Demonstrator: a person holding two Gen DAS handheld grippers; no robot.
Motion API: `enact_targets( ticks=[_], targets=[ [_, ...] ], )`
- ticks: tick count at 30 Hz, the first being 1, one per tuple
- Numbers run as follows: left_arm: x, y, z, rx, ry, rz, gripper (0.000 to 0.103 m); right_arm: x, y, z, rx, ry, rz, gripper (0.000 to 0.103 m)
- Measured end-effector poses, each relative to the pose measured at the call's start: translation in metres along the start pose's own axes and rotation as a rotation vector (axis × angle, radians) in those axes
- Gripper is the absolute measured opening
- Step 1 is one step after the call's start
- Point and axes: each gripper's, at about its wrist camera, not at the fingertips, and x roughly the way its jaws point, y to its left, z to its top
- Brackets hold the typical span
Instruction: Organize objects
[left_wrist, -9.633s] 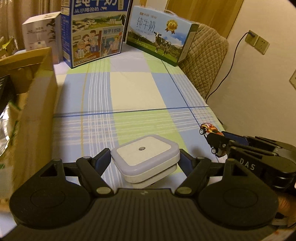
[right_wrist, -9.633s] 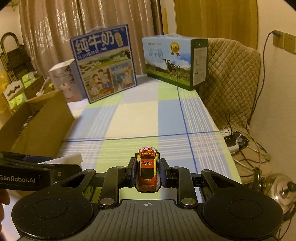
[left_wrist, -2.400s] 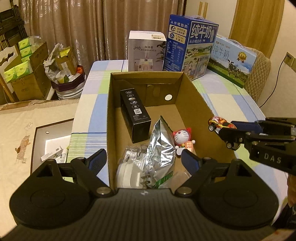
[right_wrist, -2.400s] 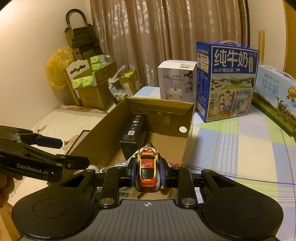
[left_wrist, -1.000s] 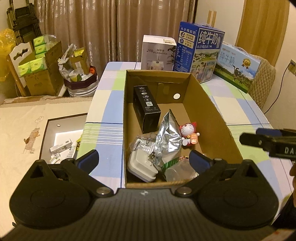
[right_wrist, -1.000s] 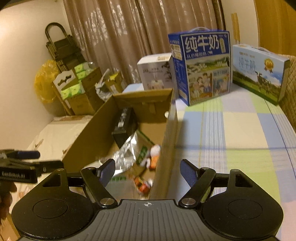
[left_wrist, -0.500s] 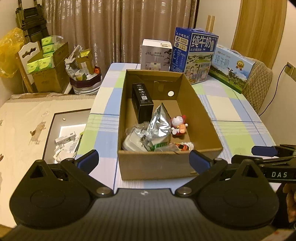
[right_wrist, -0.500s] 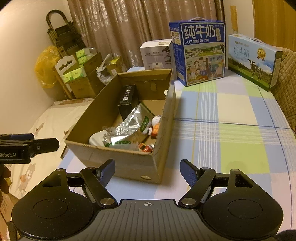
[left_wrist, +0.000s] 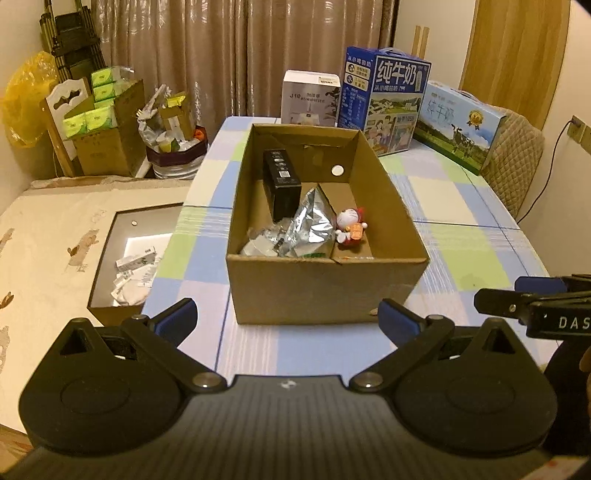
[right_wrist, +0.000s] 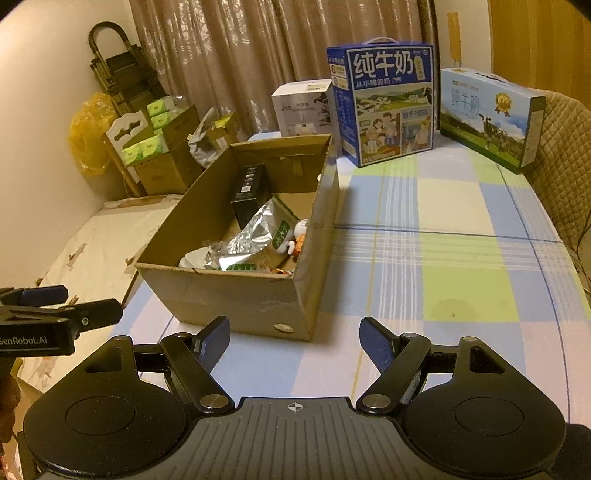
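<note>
- Here we hold the black left gripper (left_wrist: 286, 314) level, short of the open brown cardboard box (left_wrist: 325, 291), blue-padded fingers spread wide and empty.
- Our black right gripper (right_wrist: 295, 338) is likewise level, wide and empty, near the box's corner.
- Inside the box we see a black carton (left_wrist: 281, 182), a crumpled silver foil bag (left_wrist: 310, 229) and a small white-and-red cat figurine (left_wrist: 351, 225).

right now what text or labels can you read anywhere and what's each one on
"纯牛奶" on the tall blue milk carton.
"1956" lower on that carton's front.
"纯牛" on the light blue milk case; the rest is unclear.
"J10" on the white box; the smaller line under it is blurred.
"GenRobot.AI" on the left claw.
"DAS" on the right claw, cut off at the frame edge.
Print on the black box and silver pouch is too small.
</note>
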Motion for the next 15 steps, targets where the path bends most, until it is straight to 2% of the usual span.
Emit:
enact_targets(
  ticks=[15],
  targets=[
    [0.003, -0.005, -0.012, 0.018, 0.013, 0.001, 0.102, 0.003, 0.004, -0.006, -0.014, 0.024, 0.009, 0.074]
  ],
)
